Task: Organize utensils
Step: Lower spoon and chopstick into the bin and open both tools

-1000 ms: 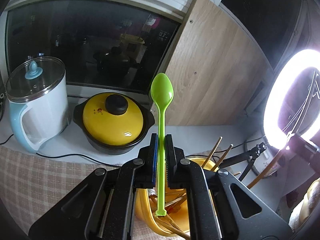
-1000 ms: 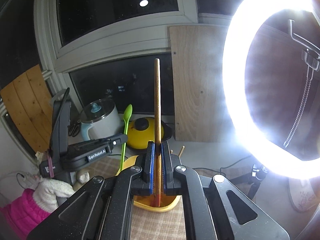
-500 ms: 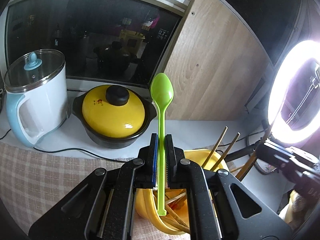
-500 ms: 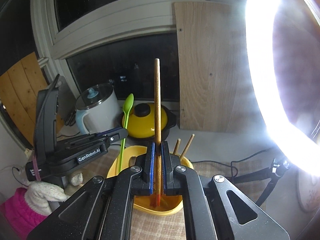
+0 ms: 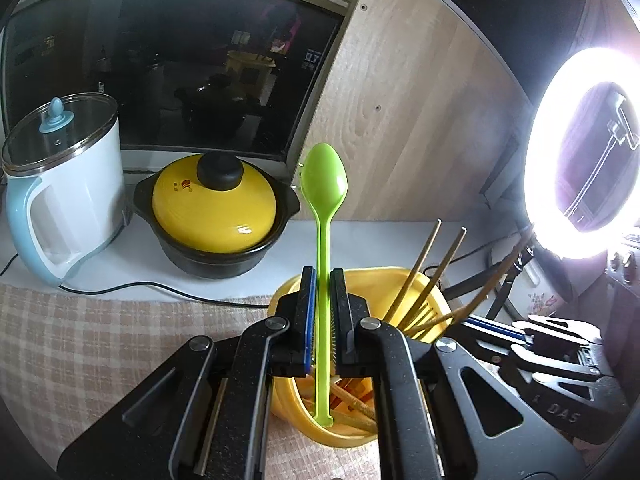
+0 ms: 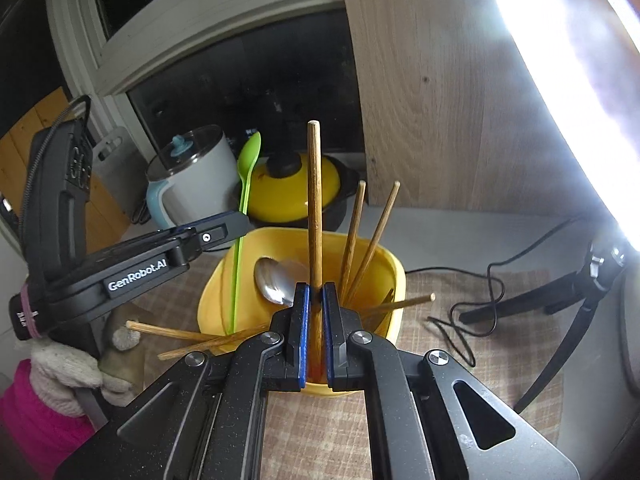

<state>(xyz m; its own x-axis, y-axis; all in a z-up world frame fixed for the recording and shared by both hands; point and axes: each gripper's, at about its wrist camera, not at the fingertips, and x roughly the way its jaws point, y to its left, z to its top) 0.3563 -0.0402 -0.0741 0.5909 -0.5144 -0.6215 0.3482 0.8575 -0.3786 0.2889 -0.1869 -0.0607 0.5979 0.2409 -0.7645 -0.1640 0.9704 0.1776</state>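
Green plastic spoon (image 5: 323, 248) stood upright, bowl up, handle end down inside yellow tub (image 6: 384, 276), clenched by left gripper (image 5: 323, 312), wooden chopstick (image 6: 315, 216) likewise upright over the tub, clamped in right gripper (image 6: 315, 320), both grippers angled downward.

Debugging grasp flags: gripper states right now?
Left gripper: shut on green spoon.
Right gripper: shut on wooden chopstick.
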